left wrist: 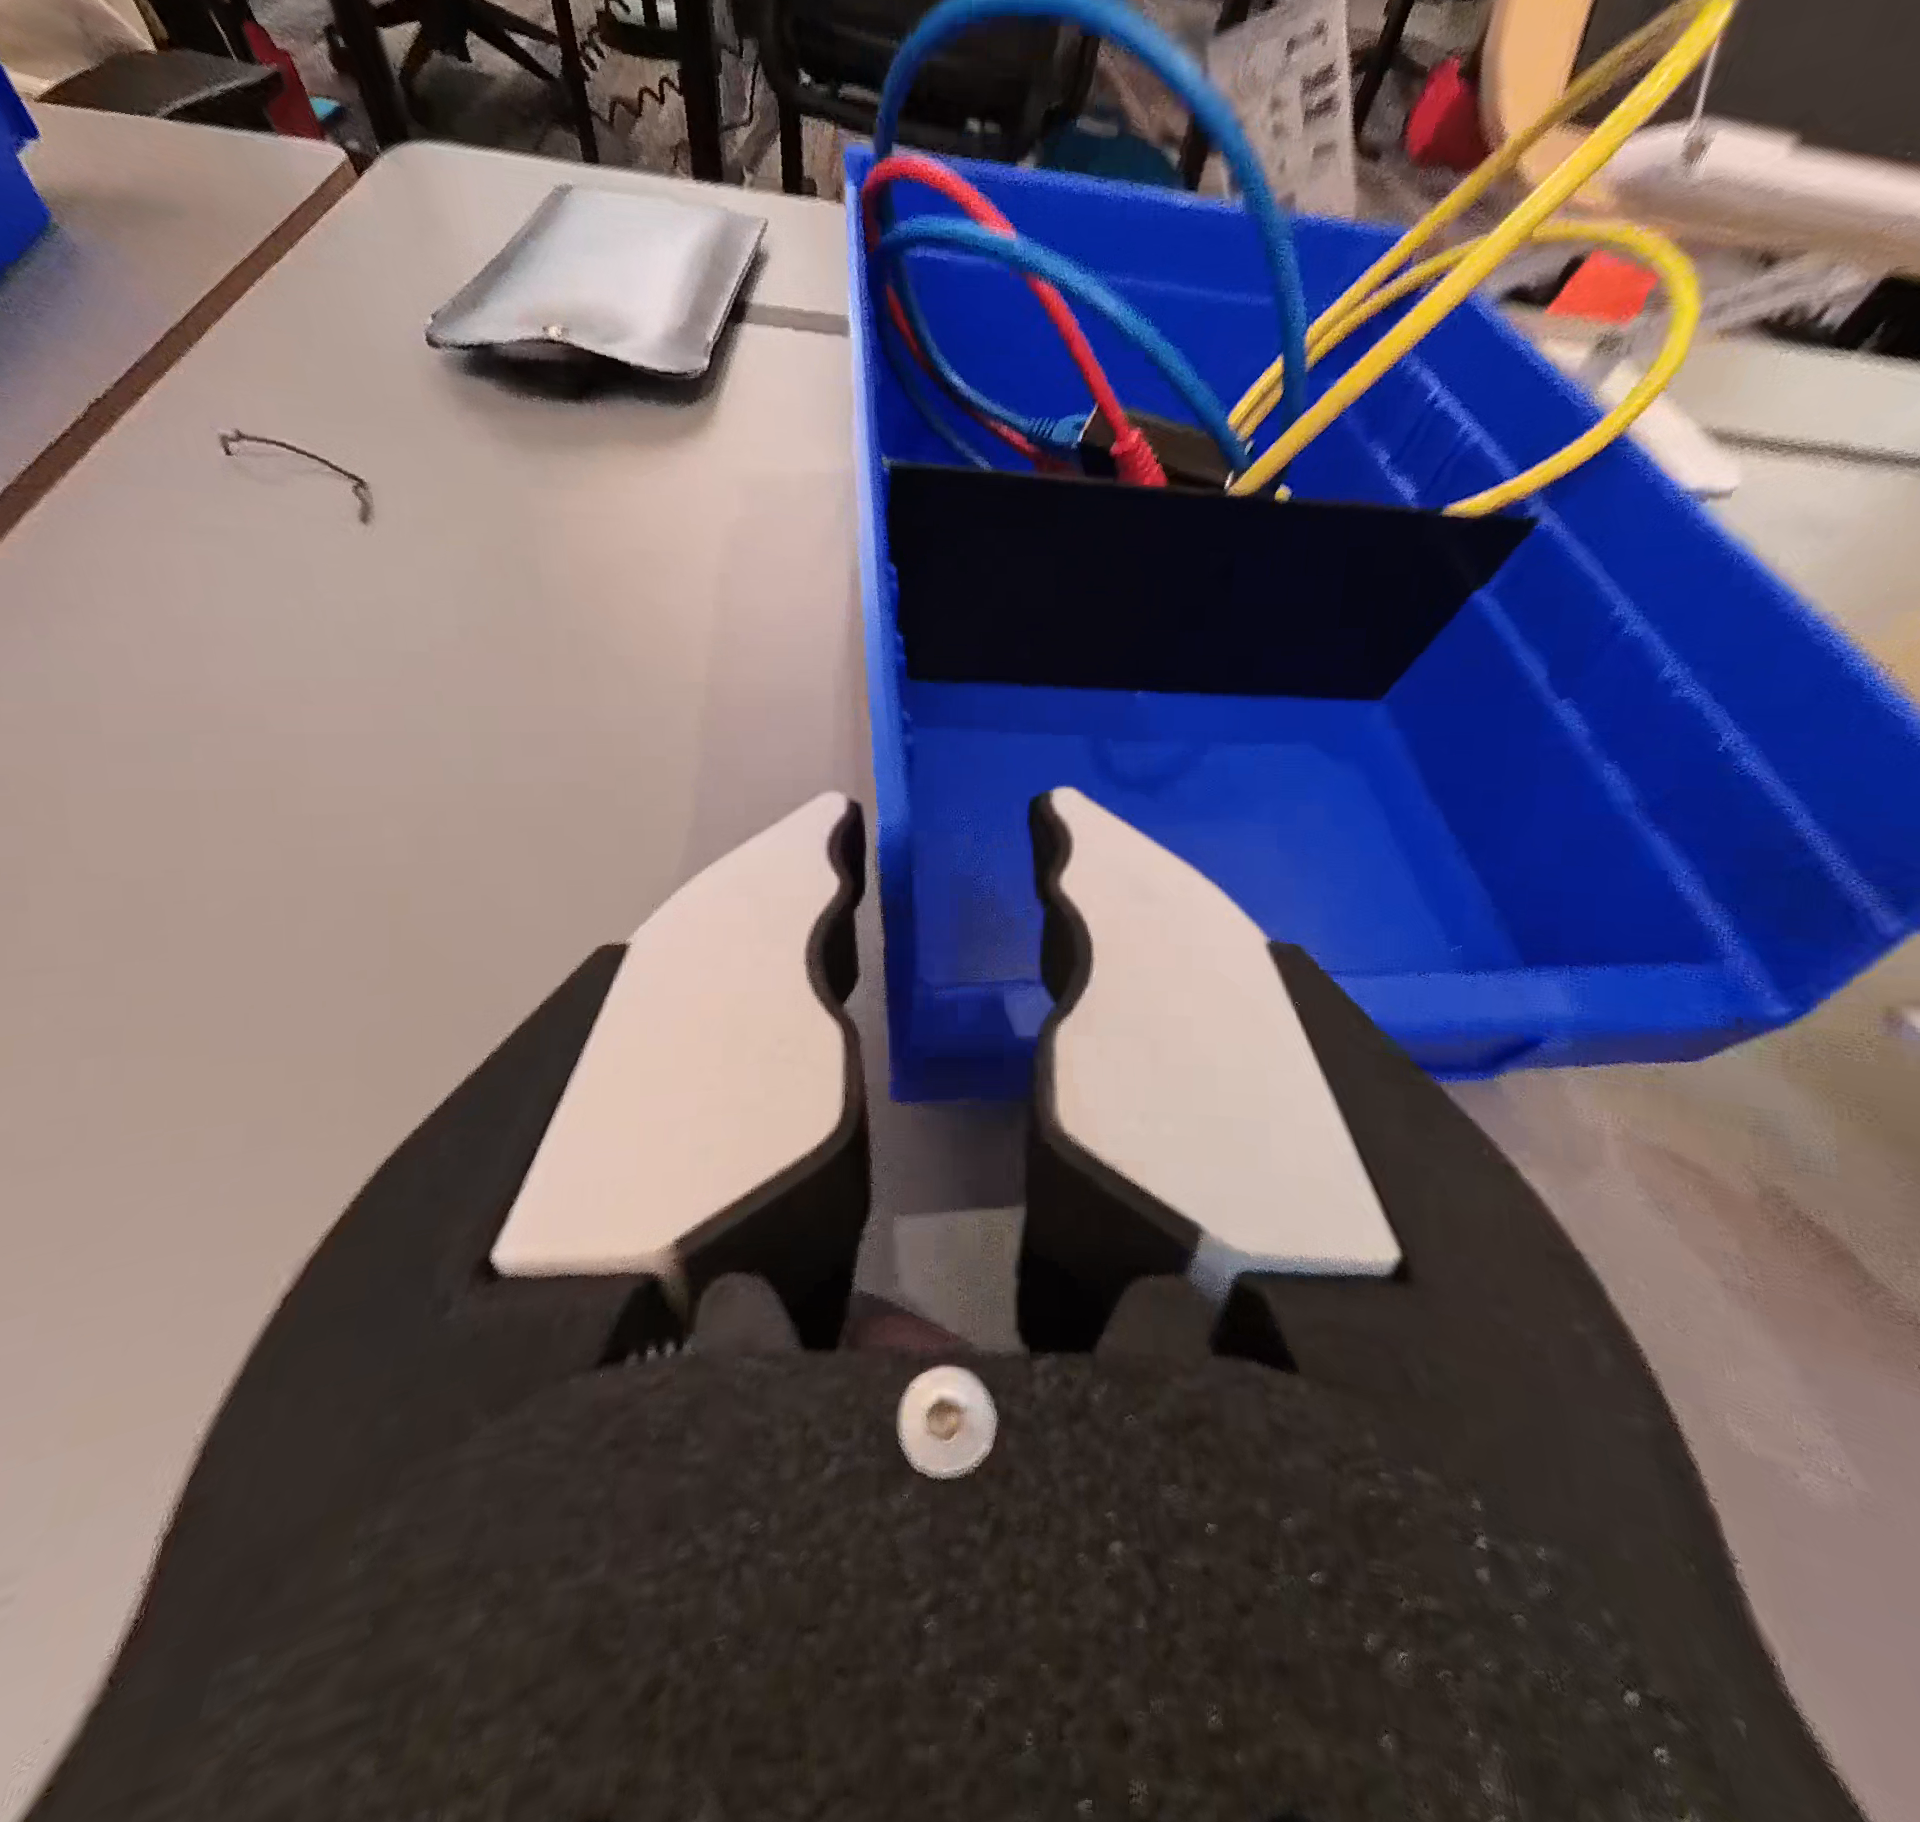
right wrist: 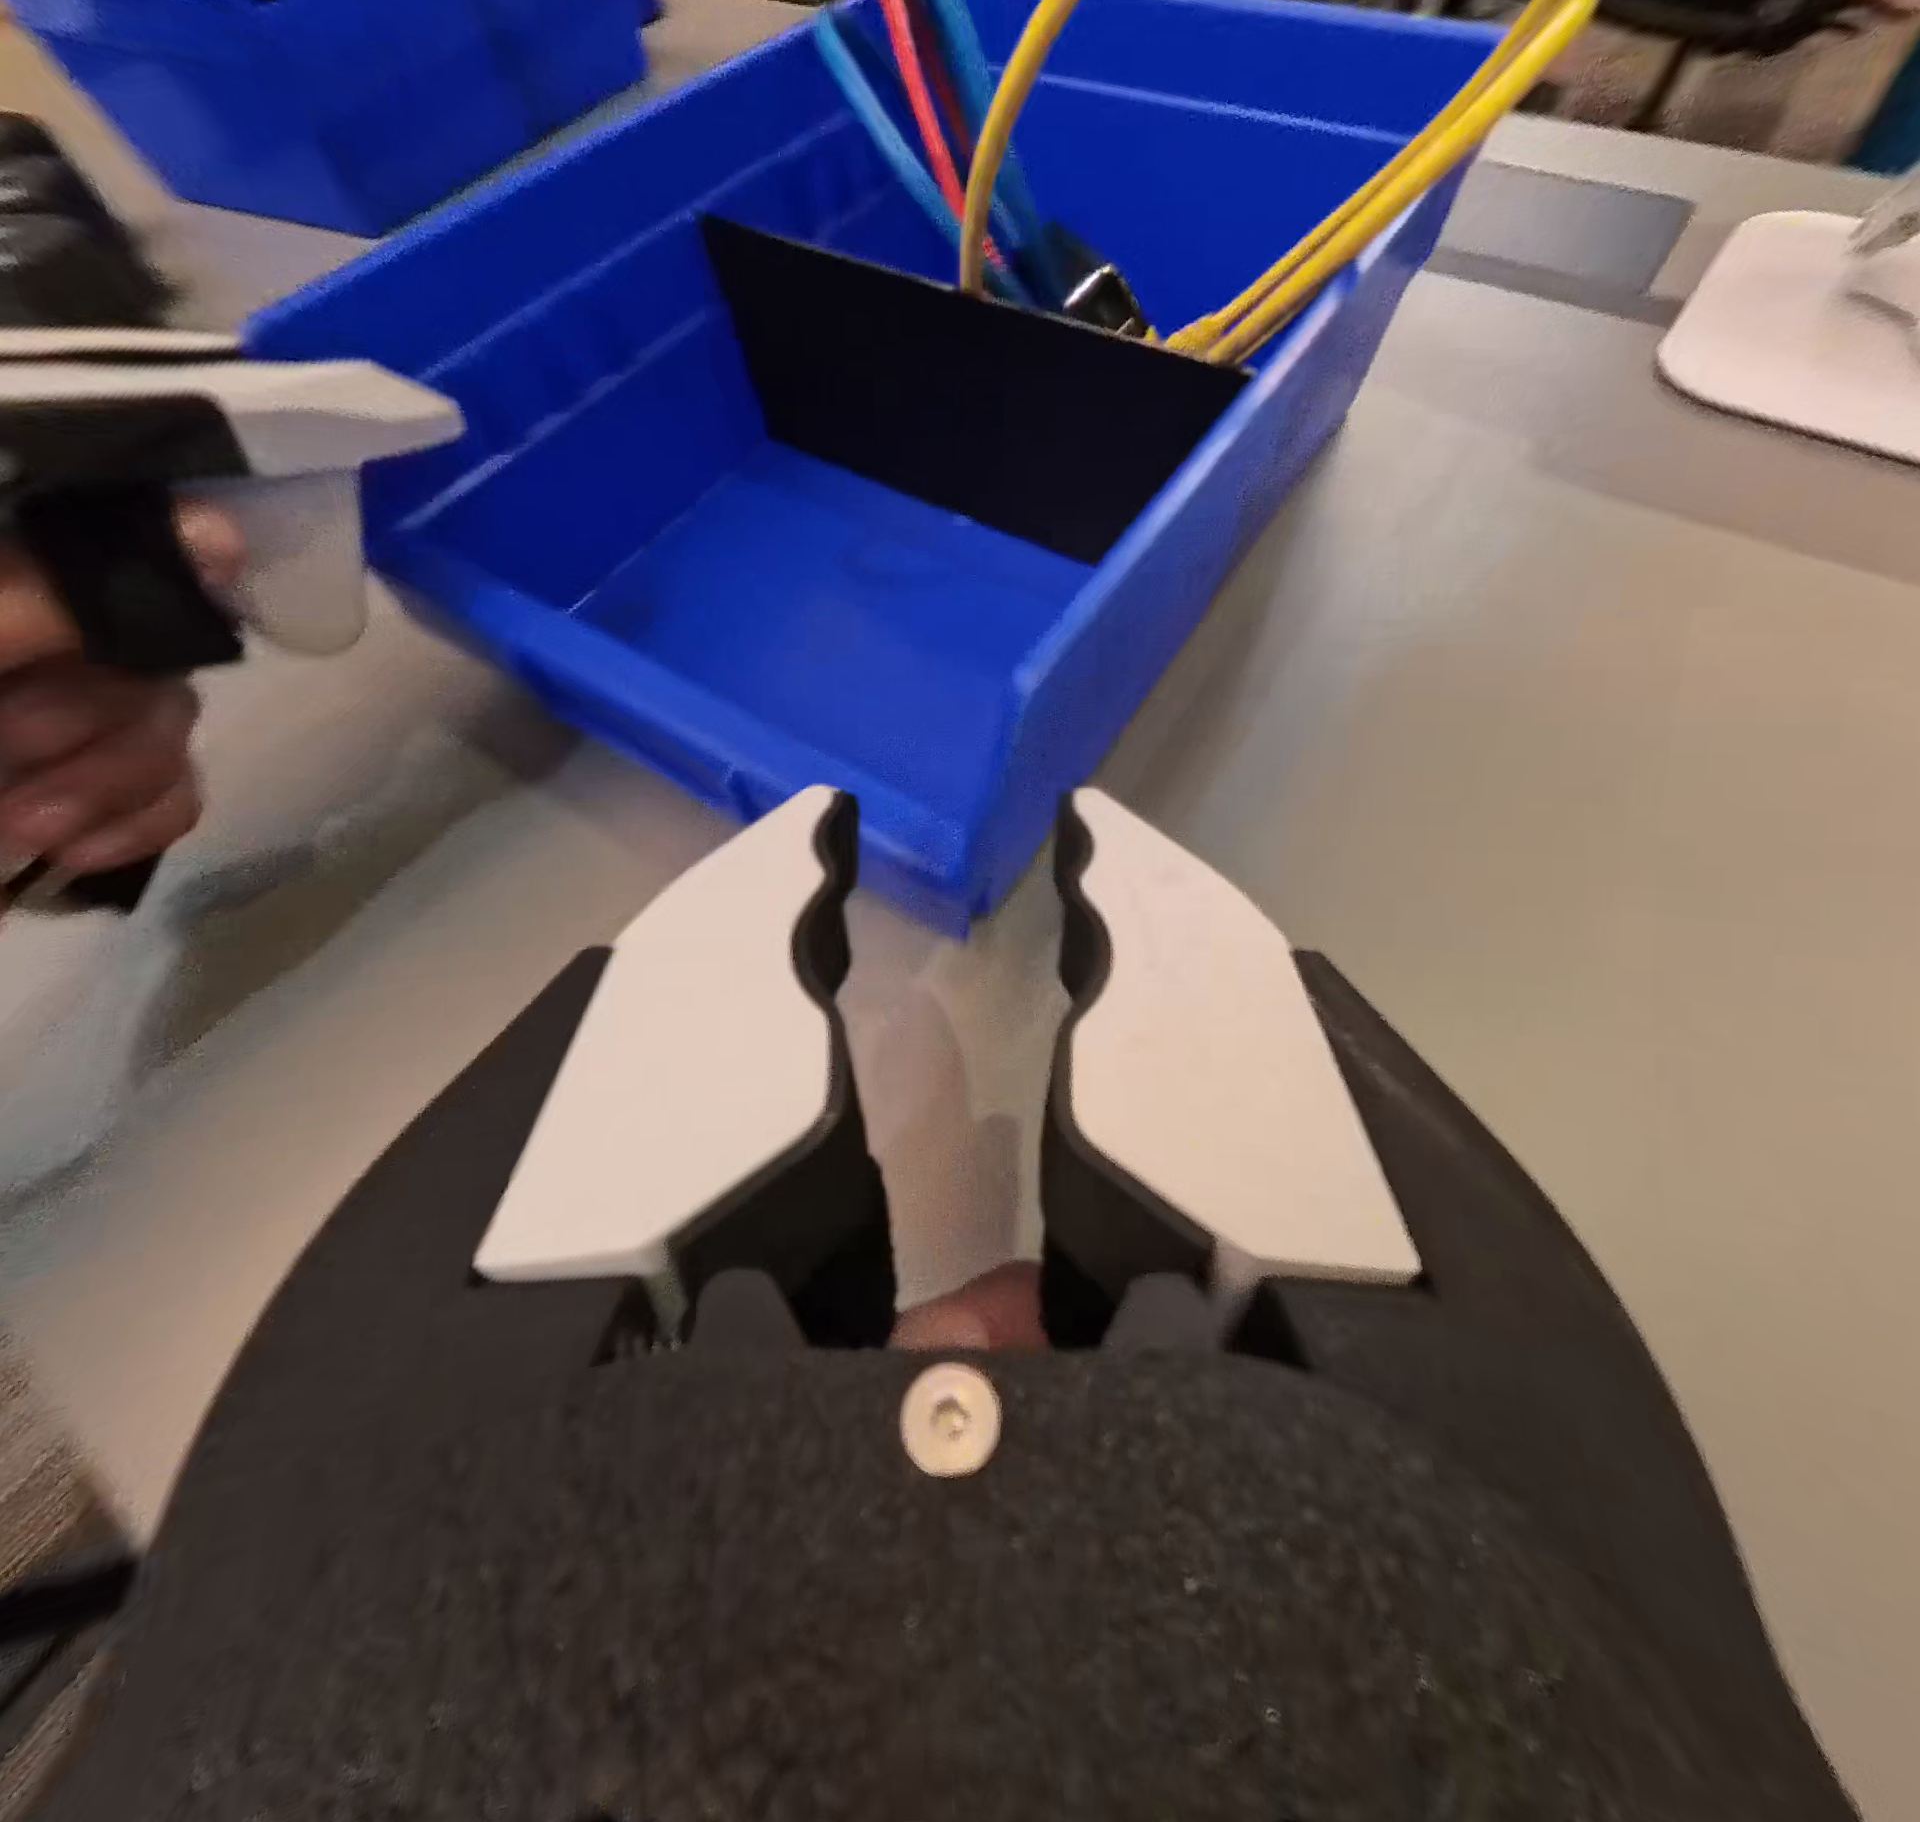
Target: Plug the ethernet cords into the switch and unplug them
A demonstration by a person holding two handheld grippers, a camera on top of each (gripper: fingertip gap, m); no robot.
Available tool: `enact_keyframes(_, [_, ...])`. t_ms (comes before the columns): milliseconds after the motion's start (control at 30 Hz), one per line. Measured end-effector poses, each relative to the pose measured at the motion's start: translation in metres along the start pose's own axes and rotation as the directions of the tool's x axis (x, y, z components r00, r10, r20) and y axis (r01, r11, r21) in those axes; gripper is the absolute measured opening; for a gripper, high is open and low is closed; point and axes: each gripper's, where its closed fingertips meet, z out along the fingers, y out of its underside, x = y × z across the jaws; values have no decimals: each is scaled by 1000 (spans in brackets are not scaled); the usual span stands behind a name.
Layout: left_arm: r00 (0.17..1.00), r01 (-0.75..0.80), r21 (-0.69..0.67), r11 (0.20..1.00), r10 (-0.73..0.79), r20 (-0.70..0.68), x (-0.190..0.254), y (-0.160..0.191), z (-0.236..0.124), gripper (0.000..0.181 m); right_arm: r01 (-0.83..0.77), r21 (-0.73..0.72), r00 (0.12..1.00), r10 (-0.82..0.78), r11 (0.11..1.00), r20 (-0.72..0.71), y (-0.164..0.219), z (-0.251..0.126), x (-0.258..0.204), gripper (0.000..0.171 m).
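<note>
A blue bin (left wrist: 1621,796) (right wrist: 623,401) stands on the grey table, split by a black divider (left wrist: 1174,588) (right wrist: 956,401). Behind the divider lies a dark switch (left wrist: 1174,447) (right wrist: 1101,297), mostly hidden. Blue (left wrist: 1262,214) (right wrist: 940,16), red (left wrist: 1049,307) (right wrist: 914,79) and yellow cords (left wrist: 1621,110) (right wrist: 1382,183) loop up out of that back compartment; their plugs sit at the switch. My left gripper (left wrist: 945,816) is open and empty over the bin's near left corner; it also shows in the right wrist view (right wrist: 343,525). My right gripper (right wrist: 956,816) is open and empty at the bin's near right corner.
A grey pouch (left wrist: 613,281) and a thin bent wire (left wrist: 301,468) lie on the table left of the bin. A second blue bin (right wrist: 343,58) stands behind on the left. A white stand base (right wrist: 1787,328) sits to the right. Chairs and clutter stand beyond the table.
</note>
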Motion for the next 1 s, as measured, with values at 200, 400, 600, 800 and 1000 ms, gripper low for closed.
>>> enact_keyframes(200, [995,95,258,962,-97,-3,5,-49,-43,44,-77,48,996,75,996,49,32,-89,64,50])
enact_keyframes(400, [993,65,250,966,-88,83,33,-39,-61,43,-168,270,969,210,948,-134,23,-179,203,46])
enact_keyframes(600, [986,128,1,992,-127,-107,120,34,-61,42,-94,324,886,227,942,-404,64,-266,308,41])
enact_keyframes(800, [990,-7,-8,1000,6,-141,136,34,-47,38,-189,254,771,304,948,-560,106,-299,392,40])
enact_keyframes(1000, [983,-41,-59,997,30,-181,141,45,-34,39,-316,278,760,418,907,-498,118,-290,401,38])
